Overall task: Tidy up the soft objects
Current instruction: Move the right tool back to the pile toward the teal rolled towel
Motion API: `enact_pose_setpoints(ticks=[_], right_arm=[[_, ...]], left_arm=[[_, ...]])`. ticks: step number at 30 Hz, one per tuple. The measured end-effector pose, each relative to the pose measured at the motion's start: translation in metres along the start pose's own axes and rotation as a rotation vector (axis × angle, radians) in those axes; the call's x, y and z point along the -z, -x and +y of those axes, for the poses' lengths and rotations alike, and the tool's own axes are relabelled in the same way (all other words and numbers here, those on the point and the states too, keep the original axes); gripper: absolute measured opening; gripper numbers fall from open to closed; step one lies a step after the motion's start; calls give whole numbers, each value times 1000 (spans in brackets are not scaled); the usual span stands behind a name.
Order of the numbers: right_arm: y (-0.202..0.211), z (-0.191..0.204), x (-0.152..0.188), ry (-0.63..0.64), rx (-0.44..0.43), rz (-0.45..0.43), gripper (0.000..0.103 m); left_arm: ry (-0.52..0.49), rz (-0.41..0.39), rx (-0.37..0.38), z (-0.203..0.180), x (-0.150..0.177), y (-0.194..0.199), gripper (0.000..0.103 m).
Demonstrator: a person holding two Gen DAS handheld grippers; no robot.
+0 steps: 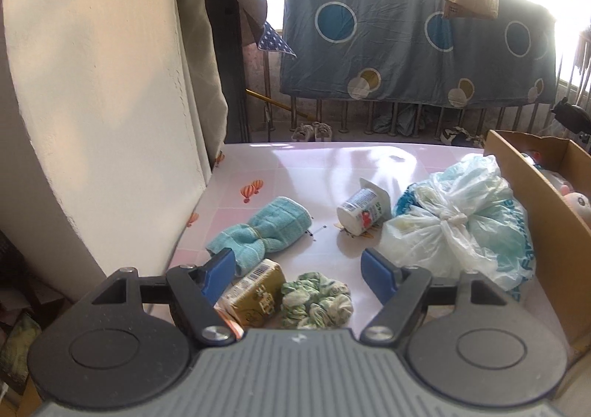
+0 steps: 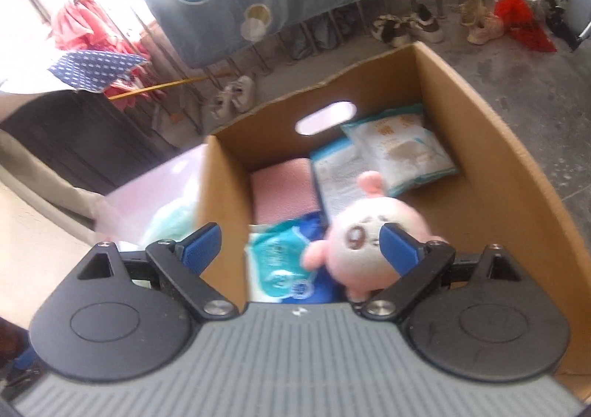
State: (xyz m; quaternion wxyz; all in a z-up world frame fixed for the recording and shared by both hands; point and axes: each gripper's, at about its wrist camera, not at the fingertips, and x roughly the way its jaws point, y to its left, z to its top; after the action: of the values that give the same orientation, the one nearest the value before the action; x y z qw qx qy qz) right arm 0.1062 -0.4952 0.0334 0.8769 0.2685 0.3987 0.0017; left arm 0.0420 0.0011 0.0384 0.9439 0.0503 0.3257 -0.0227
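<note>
In the left wrist view my left gripper [image 1: 299,274] is open and empty above the pink table [image 1: 295,165]. A green-white scrunchie [image 1: 317,300] lies between its fingers. A rolled teal towel [image 1: 264,232] and a tied white plastic bag [image 1: 458,221] lie further out. In the right wrist view my right gripper [image 2: 301,248] is open over the cardboard box [image 2: 491,165]. A pink-white plush toy [image 2: 369,232] sits in the box just beyond the right finger, apart from the left one. Soft packets [image 2: 399,149] and a pink cloth [image 2: 282,191] lie in the box.
A brown carton pack [image 1: 255,295] lies beside the scrunchie and a tipped yogurt cup [image 1: 364,212] beyond it. The box [image 1: 535,195] stands at the table's right edge. A white wall [image 1: 92,102] is on the left. A blue sheet [image 1: 406,29] hangs on a railing behind.
</note>
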Motion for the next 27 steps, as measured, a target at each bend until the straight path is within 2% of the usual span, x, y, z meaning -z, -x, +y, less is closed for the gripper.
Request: enact_pose_setpoints(ticks=[4,8,10,13,15,17,19,23,27], right_arm=[[-23,64,2,-19,-241,84,93],[-74,141,15,-13,-400,220,93],[-107,181,28,-12,-449,309,93],[-158,235,54,24,-423,409,93],[-192,262,70,29,-389,469,92],[-225,278,86,2,-345,522,91],[-256,289,98,-41,-305,576,91],[-300,302,118,-98,-224,618,91],[-327,307,128,-137,-190,609,90]], left_arm=[[-82,-16,-84,4,-3,-12,76],[-125,-9,-145,13,-5,-34,76],[-142,0,-157,17,-6,-47,76],[-155,35,-141,24,-8,-71,77],[-157,67,-98,28,-11,-88,77],[-152,105,-36,32,-14,-106,83],[-148,150,-11,35,-16,-125,85],[-174,230,-30,37,-17,-161,85],[-188,301,-64,38,-14,-189,85]])
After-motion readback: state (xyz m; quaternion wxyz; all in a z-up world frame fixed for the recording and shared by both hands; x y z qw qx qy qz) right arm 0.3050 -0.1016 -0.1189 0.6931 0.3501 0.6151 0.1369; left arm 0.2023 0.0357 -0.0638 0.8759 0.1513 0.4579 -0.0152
